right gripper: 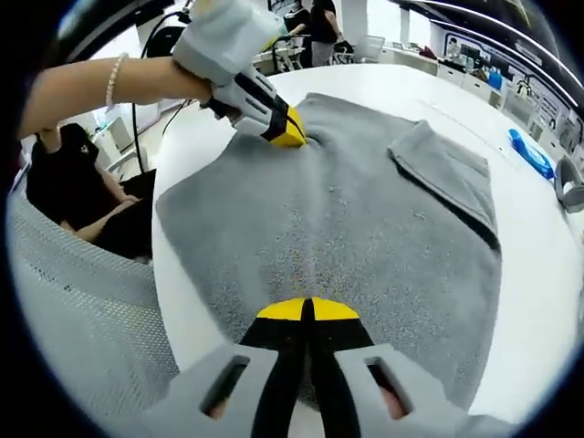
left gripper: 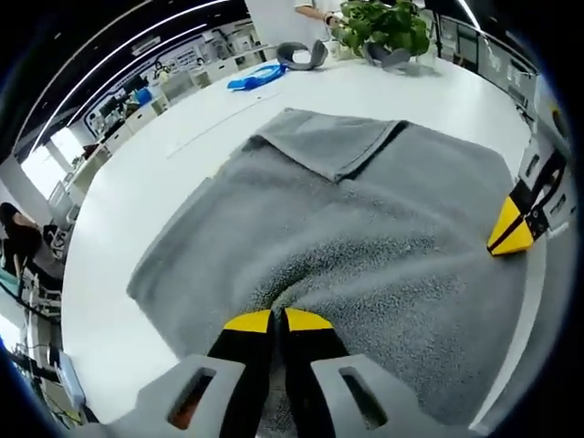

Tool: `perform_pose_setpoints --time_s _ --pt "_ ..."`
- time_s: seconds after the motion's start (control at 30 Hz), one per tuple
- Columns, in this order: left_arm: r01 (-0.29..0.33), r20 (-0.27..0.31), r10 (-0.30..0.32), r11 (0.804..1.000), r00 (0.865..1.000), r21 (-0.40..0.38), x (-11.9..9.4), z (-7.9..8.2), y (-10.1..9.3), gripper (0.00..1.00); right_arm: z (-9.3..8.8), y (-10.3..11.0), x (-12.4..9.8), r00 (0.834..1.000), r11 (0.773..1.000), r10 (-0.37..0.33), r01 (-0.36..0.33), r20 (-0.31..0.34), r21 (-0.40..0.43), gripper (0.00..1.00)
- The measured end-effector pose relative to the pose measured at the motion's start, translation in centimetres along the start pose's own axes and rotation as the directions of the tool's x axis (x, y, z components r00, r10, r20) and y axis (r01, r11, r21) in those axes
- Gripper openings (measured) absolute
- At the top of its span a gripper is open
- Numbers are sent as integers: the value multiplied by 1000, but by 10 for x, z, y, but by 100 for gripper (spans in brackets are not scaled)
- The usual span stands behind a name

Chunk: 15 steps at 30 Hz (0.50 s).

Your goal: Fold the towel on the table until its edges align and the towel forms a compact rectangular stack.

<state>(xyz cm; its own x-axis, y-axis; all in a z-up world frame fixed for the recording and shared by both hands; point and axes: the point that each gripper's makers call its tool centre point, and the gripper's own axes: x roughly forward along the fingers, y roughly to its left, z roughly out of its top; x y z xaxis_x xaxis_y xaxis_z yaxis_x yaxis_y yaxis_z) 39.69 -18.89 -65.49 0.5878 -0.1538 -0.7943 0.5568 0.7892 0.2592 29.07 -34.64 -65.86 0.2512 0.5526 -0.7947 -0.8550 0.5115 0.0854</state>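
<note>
In the left gripper view the left tool [left gripper: 278, 320] has its yellow-tipped jaws pressed together on the grey towel [left gripper: 365, 228], and the cloth puckers into a small ridge running away from the tips, so the tool is clenched on a pinch of towel. In the right gripper view the right tool [right gripper: 307, 310] has its jaws closed tip to tip with towel pile at the tips; it too grips the towel [right gripper: 347, 228], at the hem nearest the bench edge.

Each tool shows in the other's view. The left tool [right gripper: 290, 130] comes in from the upper left of the right gripper view, held by a hand [right gripper: 182, 78] with a bead bracelet [right gripper: 113, 80] on the wrist, its yellow tip dug into the towel near a corner. The right tool [left gripper: 513, 233] sits at the right margin of the left gripper view, its tip touching the towel's border.

The towel lies spread over the white bench [left gripper: 119, 228], mostly flat, with one corner flap [left gripper: 328, 141] turned back on itself toward the bench's far side.

Well beyond the towel, along the far edge of the bench, lie a blue object [left gripper: 255, 78], a grey curved object [left gripper: 303, 55] and a potted plant [left gripper: 388, 27]. Beside the bench, a grey mesh chair back [right gripper: 82, 310] stands close to the near edge, and a seated person in black [right gripper: 68, 173] is behind it.
</note>
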Motion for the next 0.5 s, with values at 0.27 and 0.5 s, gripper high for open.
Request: perform_pose_setpoints --time_s 0.27,0.5 --pt "8 14 -8 1000 1000 13 5 7 2 3 -3 8 0 1000 1000 7 -7 10 19 0" --pt "36 6 -36 997 999 64 9 12 -1 3 -7 19 -3 1000 1000 15 -15 10 15 0"
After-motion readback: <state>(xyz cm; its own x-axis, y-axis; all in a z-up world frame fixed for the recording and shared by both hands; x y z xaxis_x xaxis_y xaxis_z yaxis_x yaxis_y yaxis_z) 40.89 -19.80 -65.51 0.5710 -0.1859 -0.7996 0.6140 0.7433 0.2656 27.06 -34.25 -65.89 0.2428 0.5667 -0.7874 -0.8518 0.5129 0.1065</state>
